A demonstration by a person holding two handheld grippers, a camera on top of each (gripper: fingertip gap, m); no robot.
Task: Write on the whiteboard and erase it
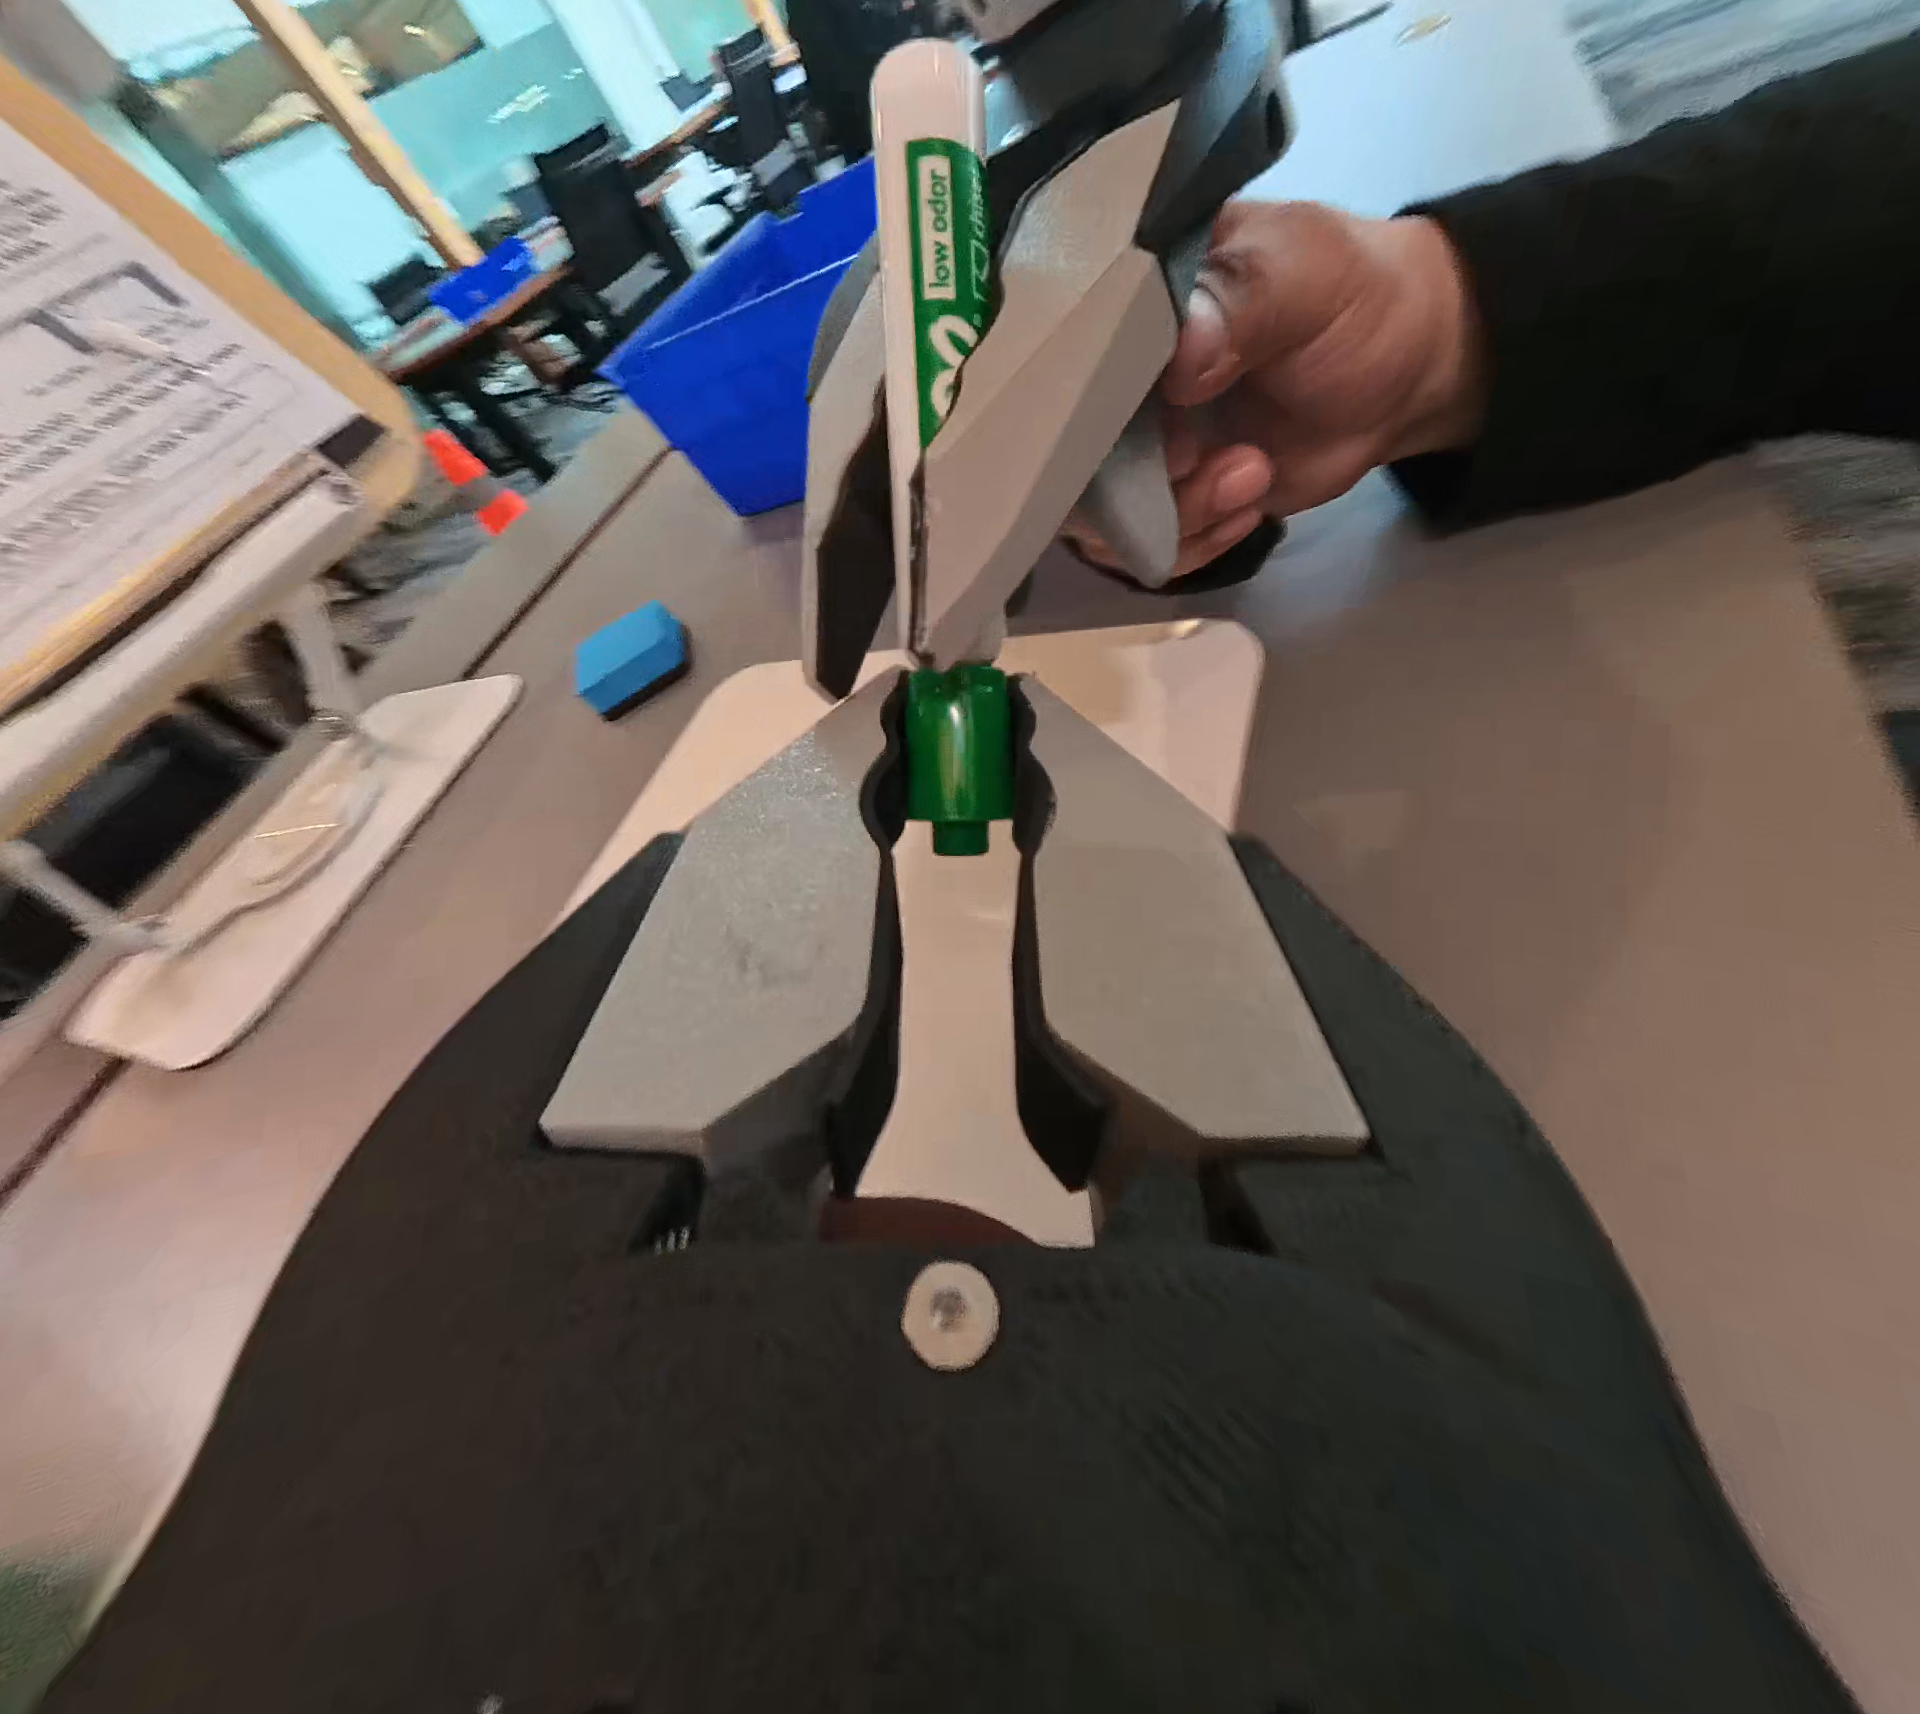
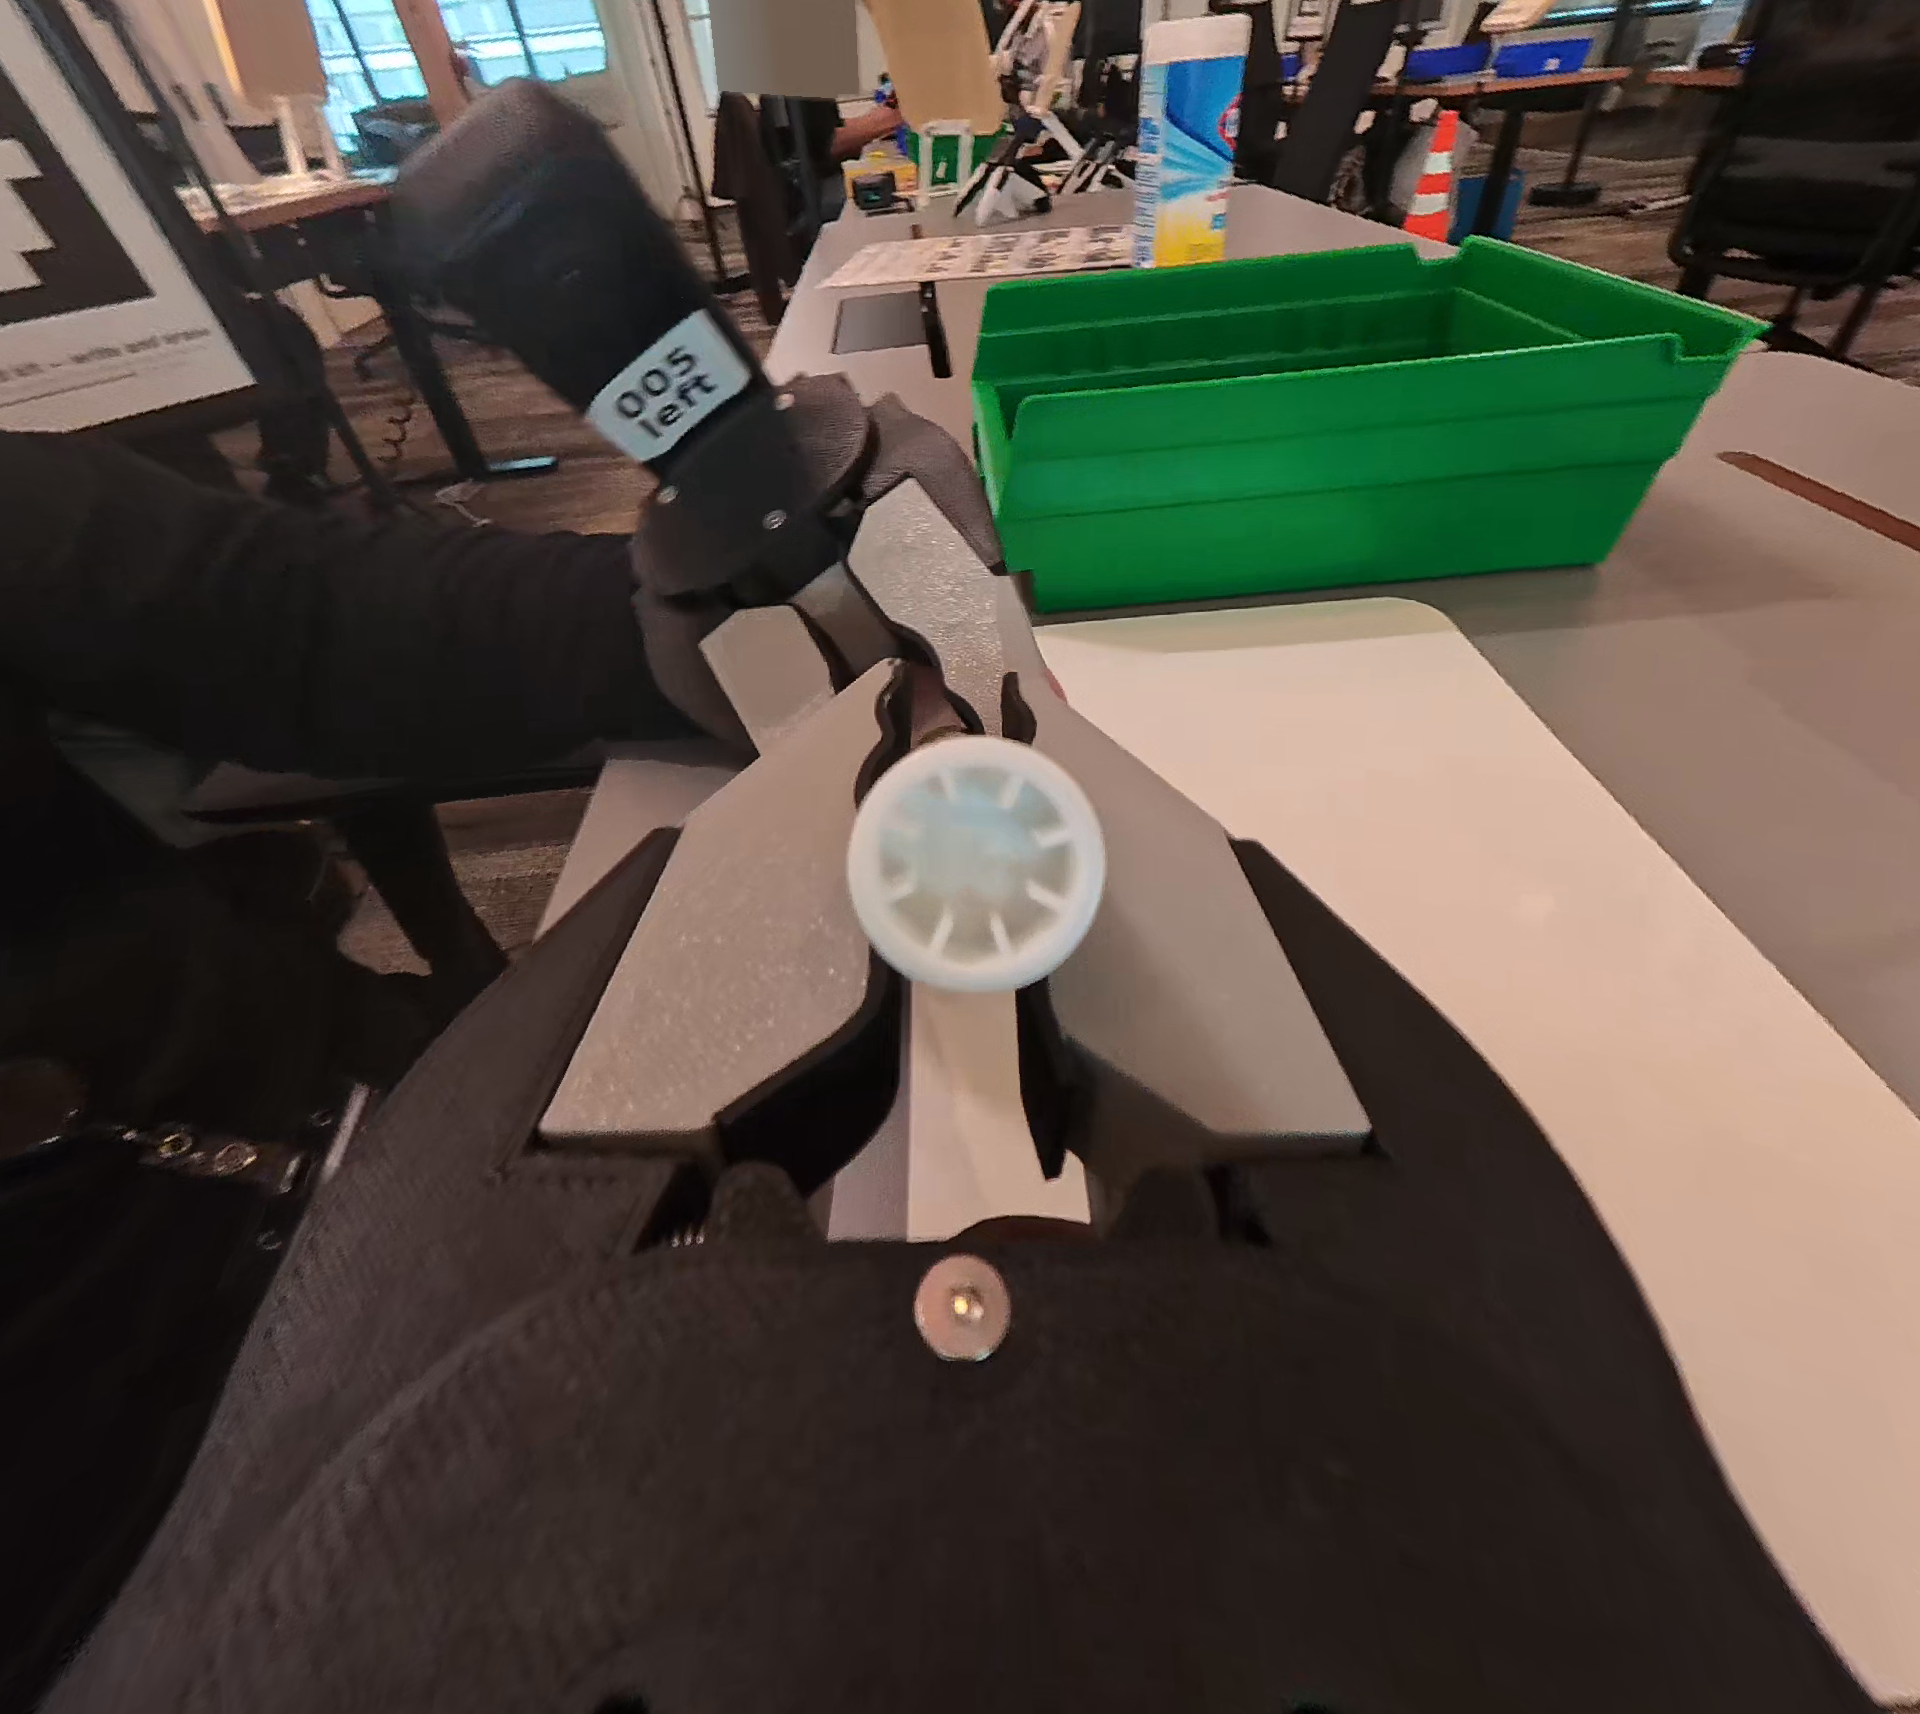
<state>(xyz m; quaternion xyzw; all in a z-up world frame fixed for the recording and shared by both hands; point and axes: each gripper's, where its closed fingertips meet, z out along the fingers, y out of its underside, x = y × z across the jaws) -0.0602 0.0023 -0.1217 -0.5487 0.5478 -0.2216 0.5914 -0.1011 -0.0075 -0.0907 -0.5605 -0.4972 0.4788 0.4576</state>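
Above a flat whiteboard lying on a grey table, two hand-held grippers are meeting tip to tip over one marker. At the near side, the left gripper is clamping its grey jaws narrowly around the marker's green cap. Opposite it, the right gripper is reaching in from above, its jaws pressing tight on the white marker barrel, which is standing nearly upright with its blunt end toward the ceiling. A hand in a dark sleeve is gripping that tool's handle.

From the right wrist view, the marker's round white end is facing the camera between the right gripper's jaws, with the left gripper just beyond, touching the far end.

A blue eraser is resting on the table just left of the board. A green bin is sitting behind the board, and a blue bin is standing farther back.
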